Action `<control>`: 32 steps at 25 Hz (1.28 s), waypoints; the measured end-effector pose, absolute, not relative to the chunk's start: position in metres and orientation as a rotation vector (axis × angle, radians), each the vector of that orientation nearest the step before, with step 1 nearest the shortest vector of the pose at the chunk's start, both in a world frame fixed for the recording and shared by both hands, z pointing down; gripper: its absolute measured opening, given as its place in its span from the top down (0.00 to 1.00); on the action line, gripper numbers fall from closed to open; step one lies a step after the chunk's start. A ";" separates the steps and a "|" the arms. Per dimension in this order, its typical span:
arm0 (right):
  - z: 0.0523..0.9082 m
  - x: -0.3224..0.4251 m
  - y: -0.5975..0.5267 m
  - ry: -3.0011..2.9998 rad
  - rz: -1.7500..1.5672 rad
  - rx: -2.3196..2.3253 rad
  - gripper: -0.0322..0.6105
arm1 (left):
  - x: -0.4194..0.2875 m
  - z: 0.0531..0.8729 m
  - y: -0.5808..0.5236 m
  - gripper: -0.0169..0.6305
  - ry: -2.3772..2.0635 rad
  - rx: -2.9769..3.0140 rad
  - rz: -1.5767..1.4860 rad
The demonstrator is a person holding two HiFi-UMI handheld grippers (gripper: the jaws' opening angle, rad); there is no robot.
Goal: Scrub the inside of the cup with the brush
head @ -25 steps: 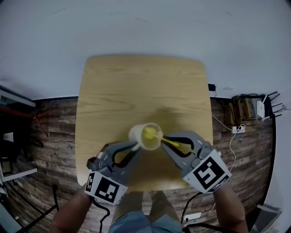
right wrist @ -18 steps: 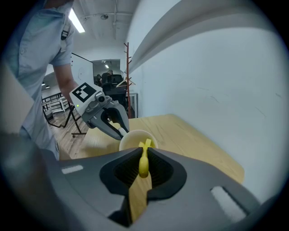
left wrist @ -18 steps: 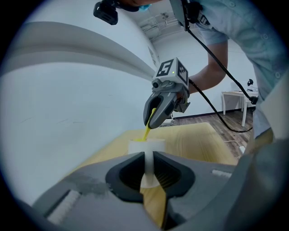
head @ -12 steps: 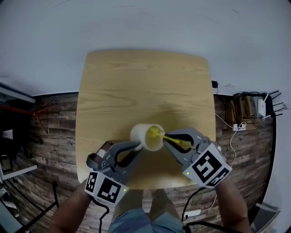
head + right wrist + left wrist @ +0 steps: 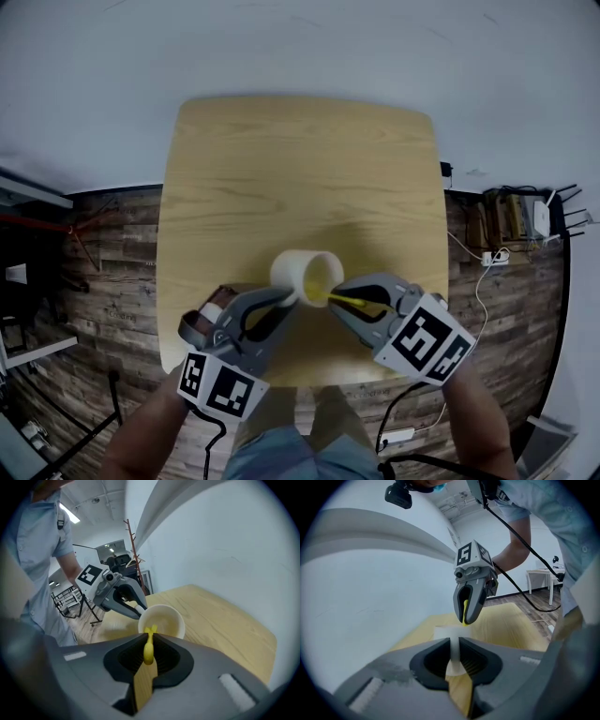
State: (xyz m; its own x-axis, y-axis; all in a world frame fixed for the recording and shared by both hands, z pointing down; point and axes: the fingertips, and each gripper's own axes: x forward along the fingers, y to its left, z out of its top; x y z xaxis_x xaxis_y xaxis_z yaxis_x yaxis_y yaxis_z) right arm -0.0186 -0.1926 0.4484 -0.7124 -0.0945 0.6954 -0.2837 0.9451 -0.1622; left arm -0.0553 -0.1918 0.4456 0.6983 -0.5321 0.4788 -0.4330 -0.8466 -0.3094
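Note:
A cream cup [image 5: 306,273] is held tilted above the front of the wooden table [image 5: 281,169], its mouth turned toward my right gripper. My left gripper [image 5: 289,298] is shut on the cup's handle [image 5: 455,649], which shows white between its jaws. My right gripper [image 5: 337,302] is shut on the yellow brush [image 5: 352,300]. The brush tip [image 5: 150,631] sits at the near rim of the cup [image 5: 161,620]. From the left gripper view, the right gripper [image 5: 468,603] hangs just over the cup [image 5: 446,632] with the brush [image 5: 465,612] pointing down.
The table's front edge lies just under both grippers. Right of the table, cables and a power strip [image 5: 491,263] lie on the plank floor beside a box with a router [image 5: 538,221]. A coat stand [image 5: 131,541] and a white side table [image 5: 541,576] stand farther off.
The brush head, earlier deep inside the cup, has drawn back toward the rim. The right gripper has shifted slightly down and left; the cup has stayed tilted in the left gripper.

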 end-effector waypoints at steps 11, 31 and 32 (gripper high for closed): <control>0.411 -0.023 -0.202 -2.410 0.286 0.322 0.89 | -0.048 0.447 -0.184 0.86 0.650 -2.710 -0.901; 0.438 0.018 -0.193 -2.326 0.365 0.416 0.89 | -0.041 0.447 -0.184 0.86 0.675 -2.696 -0.922; 0.440 0.015 -0.189 -2.332 0.386 0.407 0.89 | -0.040 0.447 -0.184 0.86 0.673 -2.695 -0.924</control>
State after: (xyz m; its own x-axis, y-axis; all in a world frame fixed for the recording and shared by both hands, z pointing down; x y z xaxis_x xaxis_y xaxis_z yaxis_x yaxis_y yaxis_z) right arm 0.0153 -0.1888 0.4396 -0.6867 -0.1776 0.7050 -0.3953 0.9050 -0.1572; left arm -0.0402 -0.1845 0.4471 0.6987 -0.4854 0.5255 -0.3513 -0.8727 -0.3390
